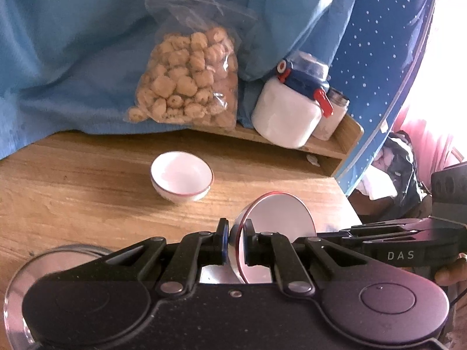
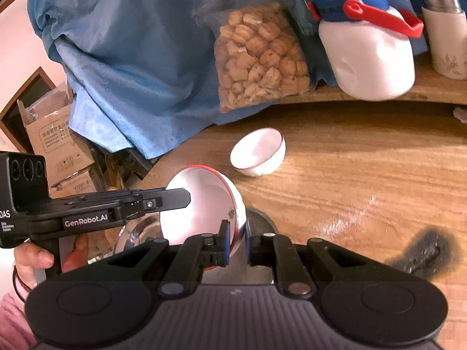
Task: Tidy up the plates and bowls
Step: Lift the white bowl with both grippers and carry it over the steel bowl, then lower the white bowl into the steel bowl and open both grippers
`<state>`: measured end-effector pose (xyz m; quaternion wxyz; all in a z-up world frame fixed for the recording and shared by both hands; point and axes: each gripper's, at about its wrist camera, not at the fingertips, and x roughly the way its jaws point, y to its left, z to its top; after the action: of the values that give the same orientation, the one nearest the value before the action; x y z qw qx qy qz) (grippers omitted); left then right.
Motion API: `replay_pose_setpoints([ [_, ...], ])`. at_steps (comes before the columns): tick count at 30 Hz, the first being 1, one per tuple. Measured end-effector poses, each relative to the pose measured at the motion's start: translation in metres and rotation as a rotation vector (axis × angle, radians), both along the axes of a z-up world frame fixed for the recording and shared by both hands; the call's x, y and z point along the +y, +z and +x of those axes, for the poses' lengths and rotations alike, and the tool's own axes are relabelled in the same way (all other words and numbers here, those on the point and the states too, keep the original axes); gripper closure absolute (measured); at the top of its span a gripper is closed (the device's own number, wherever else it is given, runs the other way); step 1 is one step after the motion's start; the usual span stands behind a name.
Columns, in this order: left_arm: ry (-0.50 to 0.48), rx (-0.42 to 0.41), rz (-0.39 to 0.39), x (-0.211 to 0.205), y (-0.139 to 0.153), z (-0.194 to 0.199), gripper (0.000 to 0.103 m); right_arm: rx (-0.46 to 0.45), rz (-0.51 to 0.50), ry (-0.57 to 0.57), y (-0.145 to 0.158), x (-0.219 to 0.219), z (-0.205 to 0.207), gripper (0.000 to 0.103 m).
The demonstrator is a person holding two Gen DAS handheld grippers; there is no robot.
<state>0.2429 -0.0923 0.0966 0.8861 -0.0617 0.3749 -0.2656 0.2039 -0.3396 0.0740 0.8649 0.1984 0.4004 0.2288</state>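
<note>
Both grippers clamp opposite rims of one tilted bowl [image 2: 201,204]: left gripper [image 1: 235,240] and right gripper [image 2: 237,243], jaws pinched, pointing slantwise downward.

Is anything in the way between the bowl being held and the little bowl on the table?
Nothing visible. Only bare wooden table lies between the held bowl and the little bowl; the snack bag and white jar stand behind it.

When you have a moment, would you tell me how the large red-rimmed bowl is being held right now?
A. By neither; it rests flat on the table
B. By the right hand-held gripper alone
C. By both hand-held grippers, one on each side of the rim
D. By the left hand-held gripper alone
C: the left hand-held gripper and the right hand-held gripper each pinch the rim of the tilted large bowl.
</note>
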Motion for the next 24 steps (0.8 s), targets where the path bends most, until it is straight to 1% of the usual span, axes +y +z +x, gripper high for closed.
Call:
replay_pose_setpoints([
  [8, -0.007, 0.044, 0.009, -0.001, -0.016, -0.005, 0.094, 0.039, -0.018, 0.014, -0.010, 0.000, -0.009, 0.092],
  [16, -0.010, 0.082, 0.033, 0.001, -0.023, -0.009, 0.094, 0.072, -0.026, 0.033, -0.016, 0.007, -0.015, 0.091],
  [20, -0.011, 0.097, 0.045, 0.000, -0.026, -0.008, 0.094, 0.084, -0.043, 0.037, -0.016, 0.010, -0.014, 0.091],
  [24, -0.018, 0.108, 0.040, -0.001, -0.028, -0.005, 0.094, 0.096, -0.058, 0.046, -0.014, 0.009, -0.011, 0.091],
])
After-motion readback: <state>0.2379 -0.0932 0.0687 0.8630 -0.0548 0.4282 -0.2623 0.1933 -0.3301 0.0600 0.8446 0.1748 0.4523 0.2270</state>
